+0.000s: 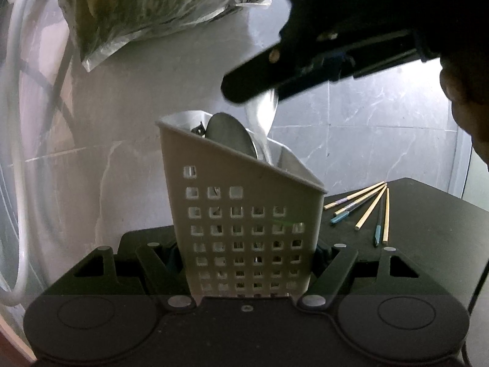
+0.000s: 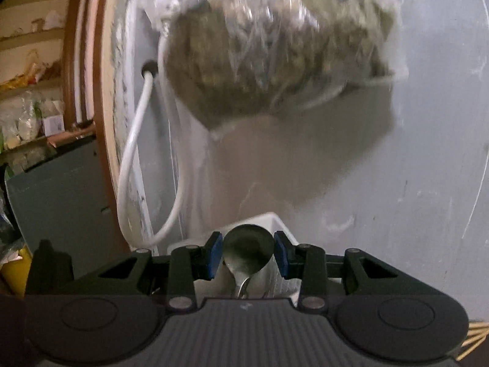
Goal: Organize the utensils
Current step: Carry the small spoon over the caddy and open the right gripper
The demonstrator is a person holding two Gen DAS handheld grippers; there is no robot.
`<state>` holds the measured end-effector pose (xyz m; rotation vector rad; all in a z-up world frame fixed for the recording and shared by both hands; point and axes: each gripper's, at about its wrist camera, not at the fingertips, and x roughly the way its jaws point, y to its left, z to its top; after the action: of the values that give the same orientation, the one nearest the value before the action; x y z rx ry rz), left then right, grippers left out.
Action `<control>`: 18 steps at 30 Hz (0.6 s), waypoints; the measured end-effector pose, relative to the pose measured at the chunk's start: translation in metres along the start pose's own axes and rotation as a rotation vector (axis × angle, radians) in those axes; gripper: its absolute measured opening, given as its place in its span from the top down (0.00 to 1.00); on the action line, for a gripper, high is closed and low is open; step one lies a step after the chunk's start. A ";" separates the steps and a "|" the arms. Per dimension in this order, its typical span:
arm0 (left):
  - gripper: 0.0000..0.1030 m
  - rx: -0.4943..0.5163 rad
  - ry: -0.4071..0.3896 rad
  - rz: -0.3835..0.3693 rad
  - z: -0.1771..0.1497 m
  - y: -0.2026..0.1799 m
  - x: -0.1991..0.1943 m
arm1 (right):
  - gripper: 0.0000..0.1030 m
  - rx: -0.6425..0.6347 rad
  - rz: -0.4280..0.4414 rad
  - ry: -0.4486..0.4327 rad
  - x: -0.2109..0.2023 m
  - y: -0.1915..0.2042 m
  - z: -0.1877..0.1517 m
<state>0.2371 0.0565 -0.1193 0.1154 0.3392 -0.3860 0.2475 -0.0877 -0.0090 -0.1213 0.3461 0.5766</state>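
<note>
My left gripper (image 1: 249, 260) is shut on a white perforated utensil holder (image 1: 244, 208) and holds it upright on the black table (image 1: 428, 229). A metal spoon (image 1: 232, 136) stands in the holder. My right gripper (image 1: 253, 91) is above the holder, with a second spoon (image 1: 262, 113) hanging just below its fingertips. In the right wrist view the right gripper (image 2: 248, 255) is open, its blue pads (image 2: 215, 252) on either side of a spoon bowl (image 2: 248, 246) without touching it, above the white holder (image 2: 275, 223).
Several chopsticks (image 1: 363, 208) lie on the table right of the holder. A plastic bag of dried leaves (image 1: 146, 6) hangs on the wall above. A white hose (image 2: 134, 159) runs down the wall at left.
</note>
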 end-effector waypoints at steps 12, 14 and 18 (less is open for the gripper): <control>0.26 0.040 0.034 -0.001 0.000 0.000 0.009 | 0.58 0.091 -0.036 0.044 0.010 -0.005 -0.012; 0.26 0.039 0.036 -0.001 0.000 -0.002 0.008 | 0.53 0.096 -0.034 0.041 0.010 -0.007 -0.009; 0.26 0.040 0.037 0.000 0.002 -0.003 0.008 | 0.39 0.107 -0.010 0.025 0.007 -0.010 -0.007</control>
<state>0.2437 0.0510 -0.1202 0.1614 0.3680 -0.3912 0.2563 -0.0937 -0.0178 -0.0268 0.3996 0.5459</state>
